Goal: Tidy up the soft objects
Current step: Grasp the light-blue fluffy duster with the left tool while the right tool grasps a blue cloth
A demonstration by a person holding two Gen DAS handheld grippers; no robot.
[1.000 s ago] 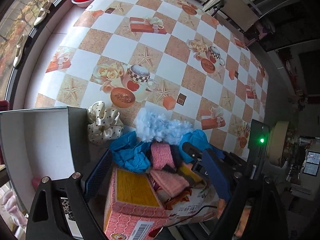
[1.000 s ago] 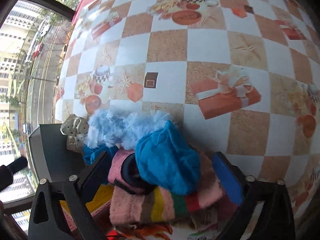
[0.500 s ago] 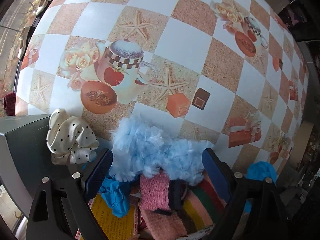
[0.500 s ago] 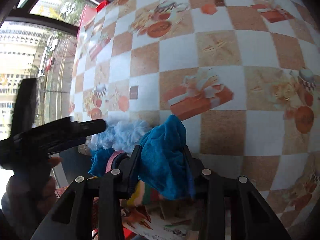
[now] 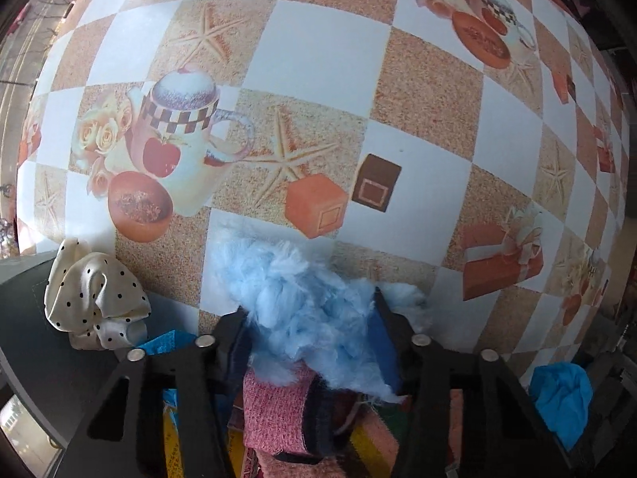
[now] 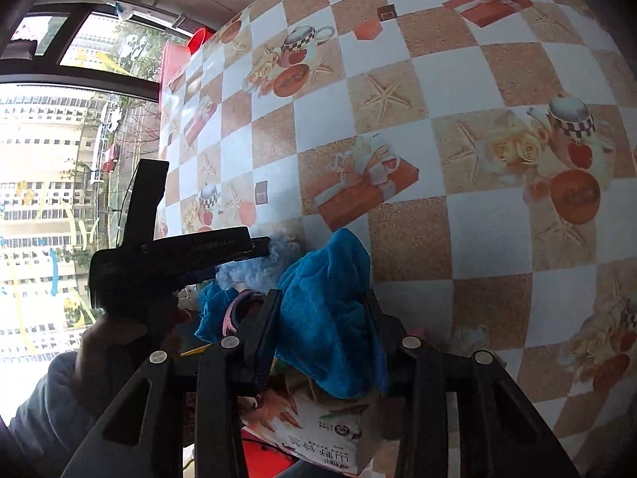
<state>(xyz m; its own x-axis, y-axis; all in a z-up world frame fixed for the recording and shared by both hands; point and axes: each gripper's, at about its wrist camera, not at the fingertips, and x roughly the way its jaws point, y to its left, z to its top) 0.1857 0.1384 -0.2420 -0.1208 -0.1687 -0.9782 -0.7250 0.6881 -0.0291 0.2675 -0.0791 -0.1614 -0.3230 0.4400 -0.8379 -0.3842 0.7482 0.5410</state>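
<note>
A light-blue fluffy piece (image 5: 302,298) lies at the table-side edge of a heap of soft things. My left gripper (image 5: 310,326) points down over it, jaws closing, both pads pressed into the fluff. Just below it lies a pink knitted cloth (image 5: 274,406). A cream polka-dot scrunchie (image 5: 95,302) rests to the left on a dark grey box (image 5: 40,338). My right gripper (image 6: 322,310) is shut on a blue terry cloth (image 6: 330,310), held up above the heap. From the right wrist view, the left gripper's black finger (image 6: 223,245) reaches the fluff (image 6: 254,267).
A checked, printed tablecloth (image 5: 318,79) stretches beyond the heap. A printed carton (image 6: 330,430) lies under the soft things, and a second blue cloth (image 6: 211,310) sits beside it. A person's hand (image 6: 115,342) holds the left gripper. A red basin (image 6: 199,40) stands far off by the window.
My left gripper came down over the light-blue fluff and its jaws narrowed onto it. My right gripper shut on the blue terry cloth and drew it up and aside from the heap.
</note>
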